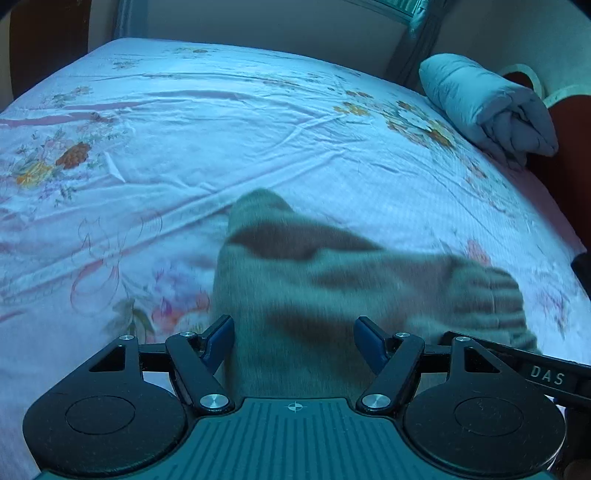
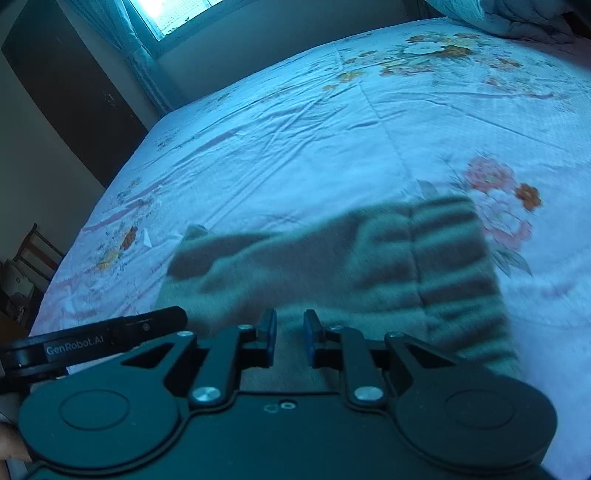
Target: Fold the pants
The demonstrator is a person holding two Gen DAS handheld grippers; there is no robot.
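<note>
Grey-green pants (image 1: 295,280) lie bunched on a floral bedsheet (image 1: 221,129), blurred by motion, with a ribbed waistband or cuff at the right end (image 1: 495,295). My left gripper (image 1: 293,341) is open, its blue-padded fingers wide apart on either side of the cloth. In the right wrist view the same pants (image 2: 369,258) spread across the bedsheet (image 2: 295,129). My right gripper (image 2: 290,338) has its fingers a small gap apart over the near edge of the cloth; whether it pinches cloth I cannot tell. The left gripper's body shows at the left (image 2: 110,336).
A rolled pale quilt (image 1: 487,107) lies at the bed's far right corner, next to a dark red headboard. A curtained window (image 2: 177,14) and a dark wardrobe (image 2: 74,92) stand beyond the bed's far left edge. A small rack (image 2: 26,266) stands on the floor.
</note>
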